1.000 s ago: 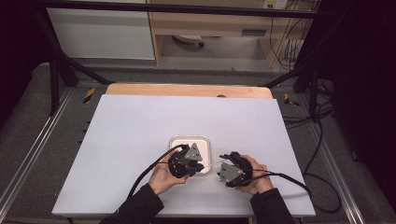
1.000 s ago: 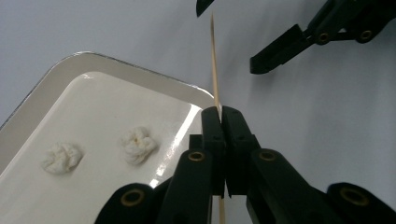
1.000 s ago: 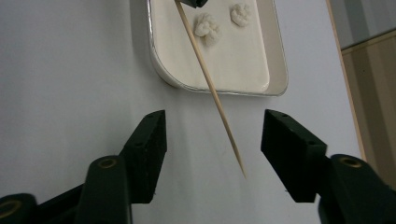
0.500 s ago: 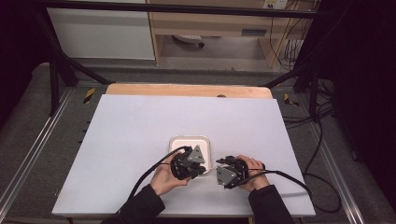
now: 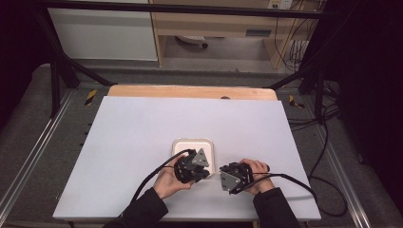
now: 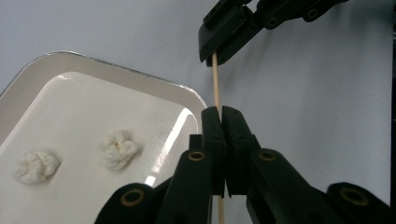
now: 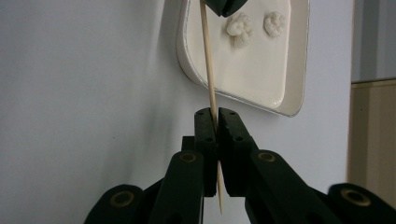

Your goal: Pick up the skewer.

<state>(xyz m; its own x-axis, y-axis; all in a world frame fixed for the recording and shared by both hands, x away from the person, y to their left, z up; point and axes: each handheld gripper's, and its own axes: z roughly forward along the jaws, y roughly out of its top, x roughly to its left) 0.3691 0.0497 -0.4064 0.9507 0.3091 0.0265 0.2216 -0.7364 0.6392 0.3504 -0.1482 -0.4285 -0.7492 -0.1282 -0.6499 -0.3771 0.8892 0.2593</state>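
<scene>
sleeves point(image 5: 142, 211): black | hand-held gripper point(image 6: 220, 116): black, brass screws | cables: black

A thin wooden skewer point(image 6: 215, 81) spans between both grippers, clamped at each end. Beside it a white tray point(image 5: 209, 144) holds two white lumps point(image 6: 119, 148) side by side.

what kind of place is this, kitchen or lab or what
Probably a lab or recording setup, not a kitchen: a plain white table inside a black metal frame, loose cables on the carpeted floor, and only a small tray set out.
</scene>
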